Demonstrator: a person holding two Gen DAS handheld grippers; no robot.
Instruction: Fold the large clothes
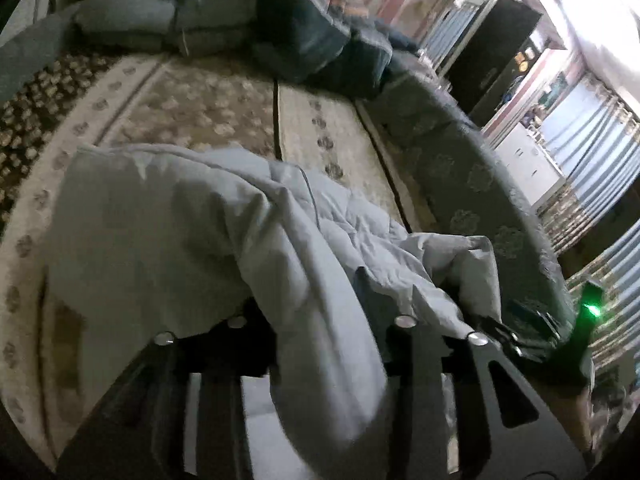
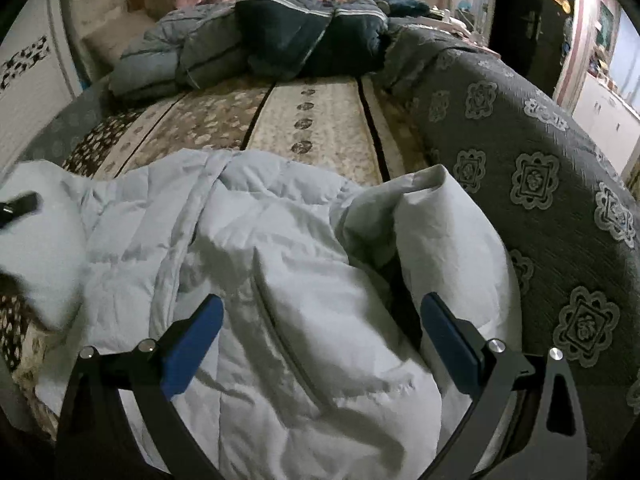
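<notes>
So, early in the fold as I read it. Going left to right:

- Left gripper [image 1: 320, 344]: pale quilted jacket [image 1: 192, 240] is draped over it and a fold runs down between the jaws. Pads are buried under fabric and the frame is motion-blurred, so I can't tell if they're pinching or the cloth is just hanging over the fingers. In the right wrist view a dark fingertip of it shows at the far left edge, against the raised lump of jacket.
- Centre: the jacket [image 2: 280, 260] lies crumpled on the near end of the patterned bed cover [image 2: 320, 120]. Zip line and quilting visible, no flat panel, no clean crease. The left side looks lifted off the cover and bunched; the rest sags on the bed.
- Right gripper [image 2: 320, 344]: jaws spread wide, blue pads [image 2: 192, 344] clear on both sides, fabric below and between them but nothing pinched. Holds nothing.
- Right of that: one cuff or sleeve end [image 2: 440, 200] stands up, open-mouthed, next to the grey medallion blanket [image 2: 540, 168].

Done: none that I can see. Left: spread it flat, sleeves in, fold the body over.

Containers: none in view. Far end of the bed has a heap of darker padded clothes [image 2: 304, 32], loose, unfolded, well apart from the jacket.
</notes>
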